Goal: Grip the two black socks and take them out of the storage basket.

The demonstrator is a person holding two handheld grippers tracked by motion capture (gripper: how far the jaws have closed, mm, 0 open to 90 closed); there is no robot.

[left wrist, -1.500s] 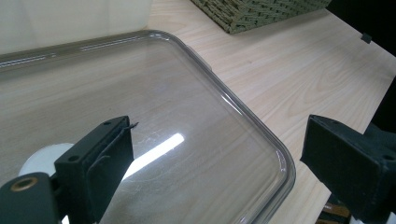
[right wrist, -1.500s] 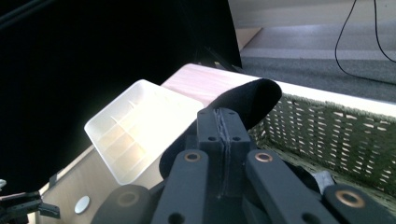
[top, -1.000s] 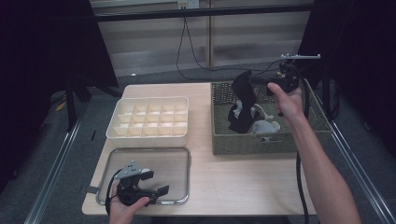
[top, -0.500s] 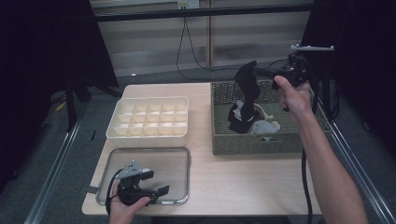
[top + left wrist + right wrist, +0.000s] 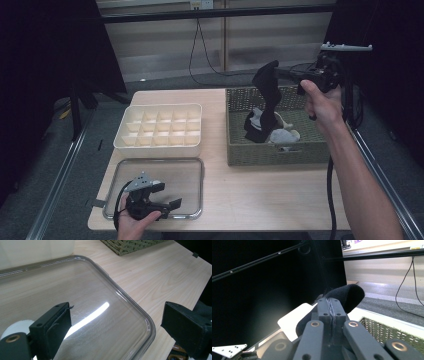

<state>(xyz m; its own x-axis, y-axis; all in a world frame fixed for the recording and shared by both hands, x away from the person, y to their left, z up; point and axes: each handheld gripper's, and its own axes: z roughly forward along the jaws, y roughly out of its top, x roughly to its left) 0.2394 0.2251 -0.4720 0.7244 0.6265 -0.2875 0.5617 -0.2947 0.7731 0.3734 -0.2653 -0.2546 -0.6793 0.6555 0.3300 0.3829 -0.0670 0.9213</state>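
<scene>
A: Right tool [image 5: 287, 80], jaws pinched on a black sock [image 5: 266, 100], holds it hanging above the wicker basket [image 5: 280, 152], toe touching the pile.

B: Best lift until it clears the rim, then cross to the divided box [image 5: 159, 127]. Left tool [image 5: 162, 205] rests spread over the clear lid [image 5: 155, 167].

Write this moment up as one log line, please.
right hand-held gripper: shut on black sock, lifted over basket | left hand-held gripper: open, over clear lid

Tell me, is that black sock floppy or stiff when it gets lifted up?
Probably floppy: the black sock droops and bends below the right hand-held gripper, its lower end reaching the basket. It seems light, since a pinch at its top holds it. Being soft cloth, it likely won't roll or break.
</scene>
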